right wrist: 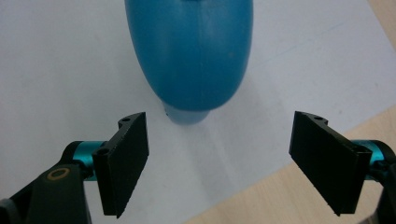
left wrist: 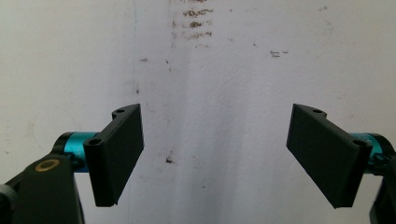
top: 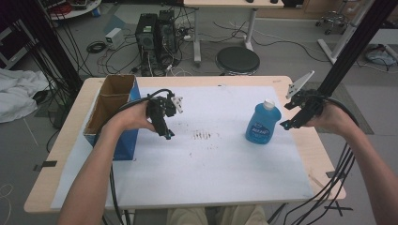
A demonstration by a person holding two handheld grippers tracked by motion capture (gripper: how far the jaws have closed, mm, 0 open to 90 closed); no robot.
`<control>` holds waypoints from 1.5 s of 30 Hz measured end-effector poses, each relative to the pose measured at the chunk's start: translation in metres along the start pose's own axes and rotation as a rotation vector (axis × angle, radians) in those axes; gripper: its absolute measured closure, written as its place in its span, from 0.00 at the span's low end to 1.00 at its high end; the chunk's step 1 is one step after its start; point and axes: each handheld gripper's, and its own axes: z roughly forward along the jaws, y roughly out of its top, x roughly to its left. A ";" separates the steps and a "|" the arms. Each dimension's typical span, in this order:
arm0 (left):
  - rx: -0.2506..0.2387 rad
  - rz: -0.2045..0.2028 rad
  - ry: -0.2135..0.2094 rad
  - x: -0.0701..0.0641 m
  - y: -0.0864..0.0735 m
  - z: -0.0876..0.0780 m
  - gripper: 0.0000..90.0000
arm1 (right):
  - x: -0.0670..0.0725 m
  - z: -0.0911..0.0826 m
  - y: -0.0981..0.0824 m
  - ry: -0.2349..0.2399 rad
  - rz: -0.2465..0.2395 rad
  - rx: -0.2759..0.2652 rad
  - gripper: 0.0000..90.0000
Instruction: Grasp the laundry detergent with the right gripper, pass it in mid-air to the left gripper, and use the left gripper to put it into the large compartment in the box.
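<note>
A blue bottle [top: 263, 123] with a white cap and a label stands upright on the white sheet [top: 220, 159], right of the middle. My right gripper [top: 285, 125] hovers just to its right, pointing at it, jaws open and apart from it. In the right gripper view the blue bottle [right wrist: 191, 56] rises ahead of the open right gripper [right wrist: 219, 163], beyond the black pads [right wrist: 123, 165]. My left gripper [top: 168, 135] is held over the sheet left of the middle, open and empty. The left gripper view has the open left gripper [left wrist: 217, 156] over bare sheet.
An open cardboard box [top: 112, 112] with a blue side stands at the table's left edge, beside my left forearm. Brown smudges [top: 204, 136] mark the sheet between the grippers. Bare wooden table [top: 324, 154] shows right of the sheet. Cables trail off the front right edge.
</note>
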 end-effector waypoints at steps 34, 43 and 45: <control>0.001 -0.001 -0.009 -0.002 0.000 0.004 0.21 | 0.008 0.060 -0.018 0.101 0.080 -0.281 0.21; 0.002 0.001 -0.012 -0.002 -0.001 0.006 0.21 | 0.009 0.069 -0.018 0.117 0.083 -0.316 0.21; 0.001 -0.002 -0.013 -0.002 -0.002 0.006 0.21 | 0.009 0.071 -0.018 0.118 0.084 -0.328 0.21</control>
